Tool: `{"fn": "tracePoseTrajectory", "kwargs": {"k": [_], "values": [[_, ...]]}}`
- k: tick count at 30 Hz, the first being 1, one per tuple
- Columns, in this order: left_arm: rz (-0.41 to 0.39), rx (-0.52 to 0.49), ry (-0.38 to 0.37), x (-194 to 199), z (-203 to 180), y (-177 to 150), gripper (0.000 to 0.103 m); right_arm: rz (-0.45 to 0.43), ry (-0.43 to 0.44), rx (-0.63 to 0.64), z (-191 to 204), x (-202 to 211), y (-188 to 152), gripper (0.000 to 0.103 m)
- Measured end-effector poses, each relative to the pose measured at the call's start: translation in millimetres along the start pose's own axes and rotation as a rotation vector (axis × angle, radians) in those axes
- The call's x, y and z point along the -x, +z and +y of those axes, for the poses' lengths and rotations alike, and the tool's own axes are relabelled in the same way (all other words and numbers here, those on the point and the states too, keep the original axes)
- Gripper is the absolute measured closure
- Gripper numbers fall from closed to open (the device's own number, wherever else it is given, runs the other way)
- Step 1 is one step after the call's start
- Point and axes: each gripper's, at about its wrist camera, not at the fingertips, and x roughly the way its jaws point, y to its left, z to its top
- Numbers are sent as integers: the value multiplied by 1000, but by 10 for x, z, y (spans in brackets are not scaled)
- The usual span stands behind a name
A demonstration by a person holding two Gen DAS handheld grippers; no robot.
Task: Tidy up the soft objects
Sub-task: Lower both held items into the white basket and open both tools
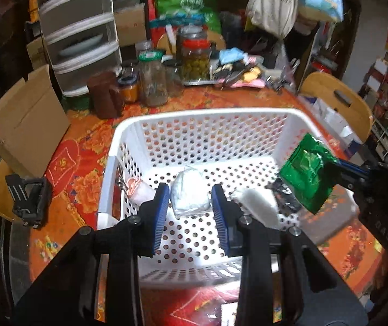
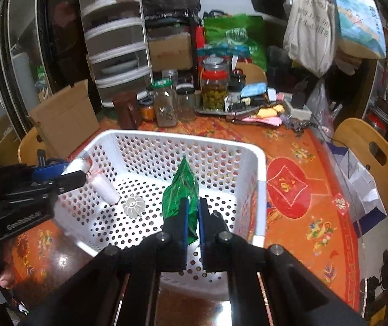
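One green packet (image 2: 181,193) pinched in right gripper (image 2: 191,218), fingers nearly closed on it, above one white basket (image 1: 129,135); one white bundle (image 1: 190,194) inside (plus small bits); left gripper (image 1: 190,200) wide apart, holding nothing

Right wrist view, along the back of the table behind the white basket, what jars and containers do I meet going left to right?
Dark brown canister → small orange-filled jar → tall green-lidded glass jar → empty black-lidded glass jar → big red-collared jar of green olives.
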Motion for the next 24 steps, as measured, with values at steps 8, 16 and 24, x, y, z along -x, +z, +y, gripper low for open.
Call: {"fn": "tracePoseTrajectory", "kwargs": {"k": [8,16,24], "values": [[96,15,5,-522,22,-68,73,96,14,12,98,-454,-38,98],[113,23,7,-664,49,-152,73,137,-12,20,145,-686,-90,98],[71,13,-3,-572,18,-171,33,127,-16,2,94,-663,-80,76]]}}
